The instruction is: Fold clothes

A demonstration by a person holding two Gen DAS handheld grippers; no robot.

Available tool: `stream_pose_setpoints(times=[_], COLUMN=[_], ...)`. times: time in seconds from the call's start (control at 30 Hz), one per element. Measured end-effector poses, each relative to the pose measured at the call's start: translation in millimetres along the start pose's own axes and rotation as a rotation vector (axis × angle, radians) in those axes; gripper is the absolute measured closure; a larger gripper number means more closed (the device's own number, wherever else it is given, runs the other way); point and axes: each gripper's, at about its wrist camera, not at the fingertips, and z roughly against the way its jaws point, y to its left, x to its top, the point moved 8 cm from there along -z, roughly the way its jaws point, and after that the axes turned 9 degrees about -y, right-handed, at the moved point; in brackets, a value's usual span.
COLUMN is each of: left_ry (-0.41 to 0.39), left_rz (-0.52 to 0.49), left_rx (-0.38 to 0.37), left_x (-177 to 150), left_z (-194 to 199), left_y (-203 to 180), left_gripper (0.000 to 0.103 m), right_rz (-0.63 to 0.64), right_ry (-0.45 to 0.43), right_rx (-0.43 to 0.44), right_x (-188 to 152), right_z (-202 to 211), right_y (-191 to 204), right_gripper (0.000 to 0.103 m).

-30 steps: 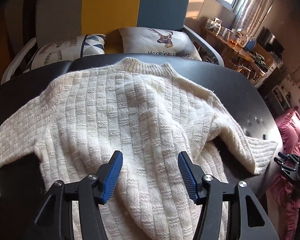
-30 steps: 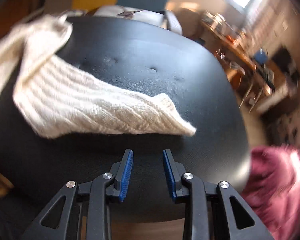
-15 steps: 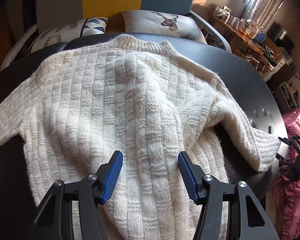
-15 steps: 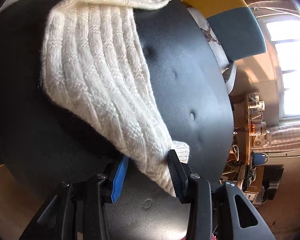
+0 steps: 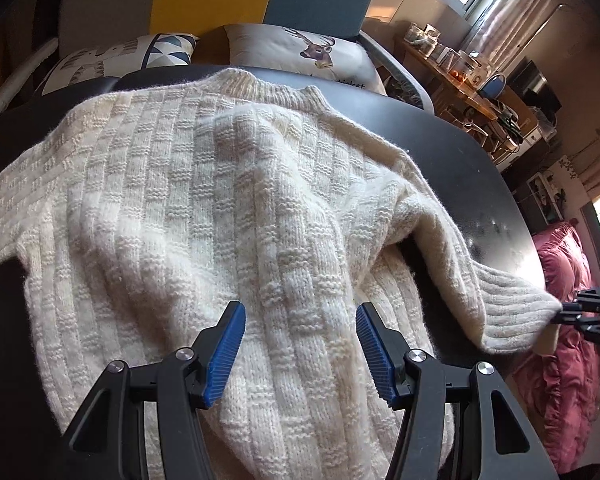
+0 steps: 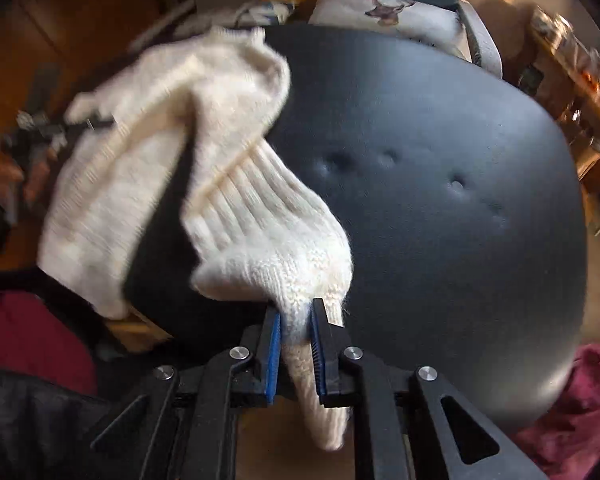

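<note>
Here the right claw [image 6: 295,334] clamps the sweater [image 5: 204,216] cuff, left claw [image 5: 300,354] spread apart above it.

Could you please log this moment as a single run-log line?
phase: sleeve fold | right gripper: shut on sweater cuff | left gripper: open over sweater body | surface: black table

both the left gripper [image 5: 300,344] and the right gripper [image 6: 294,338] are black plastic frames with triangular cut-outs, round silver screws at the joints, and ribbed blue pads [image 5: 225,350] lining the inner faces of the fingers.
</note>
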Motion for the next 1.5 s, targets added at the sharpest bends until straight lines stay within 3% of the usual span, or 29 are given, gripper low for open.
stream_pose_setpoints(times=[0.1, 0.13, 0.23, 0.27, 0.33, 0.4, 0.47, 0.57, 0.67, 0.77, 1.0, 1.07, 1.13, 1.17, 1.2, 1.27, 1.4, 1.5], left_ry=[0.000, -0.001, 0.001, 0.003, 0.013, 0.019, 0.024, 0.023, 0.015, 0.012, 0.007, 0.012, 0.018, 0.019, 0.019, 0.018, 0.017, -0.005], left_rz=[0.001, -0.005, -0.014, -0.020, -0.040, -0.051, -0.045, -0.038, -0.046, -0.052, -0.037, -0.013, 0.006, 0.015, 0.020, 0.023, 0.011, -0.026], left_rx=[-0.018, -0.021, -0.031, -0.030, -0.021, -0.024, -0.032, -0.044, -0.055, -0.065, -0.058, -0.050, -0.045, -0.042, -0.042, -0.047, -0.058, -0.070], left_x=[-1, -1, -3, -4, -7, -9, -10, -11, -13, -19, -30, -31, -31, -31, -30, -27, -21, -10], left_z=[2, 4, 7, 7, 7, 6, 5, 5, 8, 12, 20, 18, 15, 15, 14, 14, 15, 19], left_y=[-1, -2, -6, -7, -9, -11, -13, -18, -26, -32, -26, -20, -15, -12, -11, -10, -11, -15], left_gripper=[0.044, 0.044, 0.044, 0.044, 0.044, 0.044, 0.044, 0.044, 0.044, 0.044, 0.044, 0.044, 0.044, 0.044, 0.044, 0.044, 0.044, 0.044], right_rz=[-0.362, -0.491, -0.822, -0.800, -0.736, -0.670, -0.437, 0.022, 0.414, 0.666, 0.930, 0.966, 0.928, 0.903, 0.870, 0.741, 0.333, 0.184], right_ry=[-0.116, -0.129, -0.029, -0.067, -0.157, -0.246, -0.288, -0.241, -0.179, -0.148, -0.067, -0.014, -0.015, -0.010, 0.002, -0.006, -0.108, -0.176], right_rx=[0.114, 0.044, -0.175, -0.200, -0.242, -0.283, -0.393, -0.540, -0.668, -0.763, -0.958, -0.961, -0.924, -0.896, -0.892, -0.843, -0.627, -0.513], right_x=[14, 9, -39, -40, -38, -35, -23, -23, -36, -50, -64, -60, -58, -55, -49, -38, -5, 19], right_z=[11, 5, -26, -22, -10, 2, 21, 10, -19, -52, -88, -104, -107, -107, -112, -105, -49, 1], right_y=[-49, -81, -159, -159, -154, -149, -116, -37, 29, 56, 26, 17, 15, 13, 8, 2, 2, 3], right_gripper=[0.090, 0.088, 0.084, 0.083, 0.075, 0.073, 0.070, 0.052, 0.049, 0.049, 0.049, 0.049, 0.053, 0.064, 0.096, 0.098, 0.098, 0.098])
